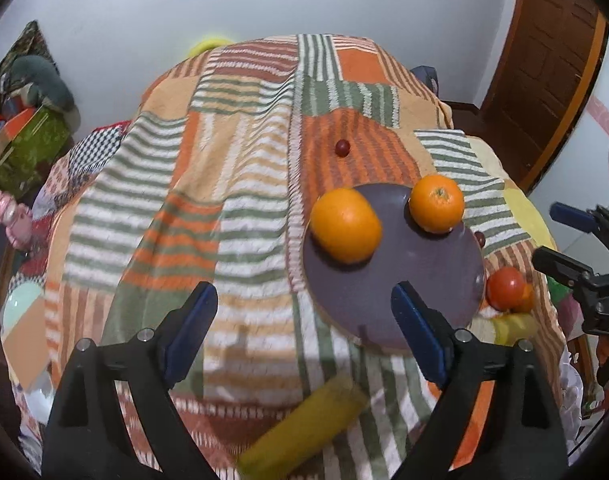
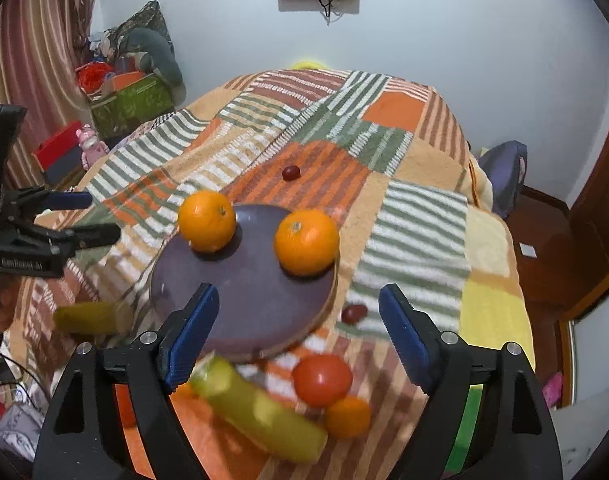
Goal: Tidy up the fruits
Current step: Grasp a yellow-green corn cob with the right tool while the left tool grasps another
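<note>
— With two oranges (image 2: 207, 221) (image 2: 306, 242) on the purple plate (image 2: 248, 312) mid-bed, what's left?
— Bananas (image 2: 260, 408), tomato (image 2: 321, 380), grapes (image 2: 291, 173) lie loose; left tool (image 1: 304, 344) and right tool (image 2: 298, 340) both gape wide, empty.

The near half of the purple plate (image 2: 260, 304) lay bare and reachable, while two oranges (image 2: 207, 221) (image 2: 306, 242) blocked its far rim. In front of the plate a banana (image 2: 260, 410), a tomato (image 2: 322, 380) and a small orange fruit (image 2: 347, 417) crowded the blanket (image 2: 416, 216). Beyond the plate the striped cloth lay free except for one grape (image 2: 291, 173).
</note>
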The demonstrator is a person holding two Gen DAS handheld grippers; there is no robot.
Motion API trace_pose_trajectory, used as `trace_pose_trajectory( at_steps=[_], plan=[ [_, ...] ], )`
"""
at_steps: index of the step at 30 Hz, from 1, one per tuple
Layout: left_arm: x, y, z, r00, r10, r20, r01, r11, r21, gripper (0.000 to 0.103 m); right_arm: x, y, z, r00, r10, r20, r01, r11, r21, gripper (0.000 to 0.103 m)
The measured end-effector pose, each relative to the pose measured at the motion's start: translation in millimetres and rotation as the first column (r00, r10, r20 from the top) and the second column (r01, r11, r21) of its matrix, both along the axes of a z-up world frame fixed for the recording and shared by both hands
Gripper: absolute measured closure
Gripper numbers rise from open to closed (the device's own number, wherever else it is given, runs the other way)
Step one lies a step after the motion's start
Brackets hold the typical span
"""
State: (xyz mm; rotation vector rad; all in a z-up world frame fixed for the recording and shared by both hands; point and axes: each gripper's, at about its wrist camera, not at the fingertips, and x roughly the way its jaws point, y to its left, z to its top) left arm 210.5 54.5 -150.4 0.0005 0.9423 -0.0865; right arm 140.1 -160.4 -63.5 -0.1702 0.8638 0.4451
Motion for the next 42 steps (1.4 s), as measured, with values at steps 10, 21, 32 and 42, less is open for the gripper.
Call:
trace_pose_trajectory(
  at_steps=[10, 21, 32, 42],
  plan=[
    [-41.6, 19.4, -34.3, 0.995, 0.043, -0.095, -0.042, 0.999, 0.016, 0.014, -32.5, -10.6, -42.2, 0.993, -0.023, -0.116, 0.022, 1.000, -0.016, 0.022],
    [-66.5, 27.5, -75.6, 0.980, 0.031, -0.194, -0.036, 0.999, -0.021, 0.011, -43.2, -2.3, -65.9, 0.990, -0.002, -0.144, -0.011, 0.996, -0.092, 0.016],
    [-63.6, 17.7, -87.5, 0.984, 0.020, -0.179, -0.023, 1.000, -0.012, 0.019, -44.0, 10.5, -70.9, 0.994, 0.036, -0.104, -0.054, 0.982, -0.179, 0.031],
    [-73.8, 23.6, -76.8, 0.985, -0.008, -0.172, -0.006, 0.997, -0.082, 0.042, -47.0, 14.4, -63.6, 0.992, 0.056, -0.110, -0.075, 0.982, -0.172, 0.054]
  ],
)
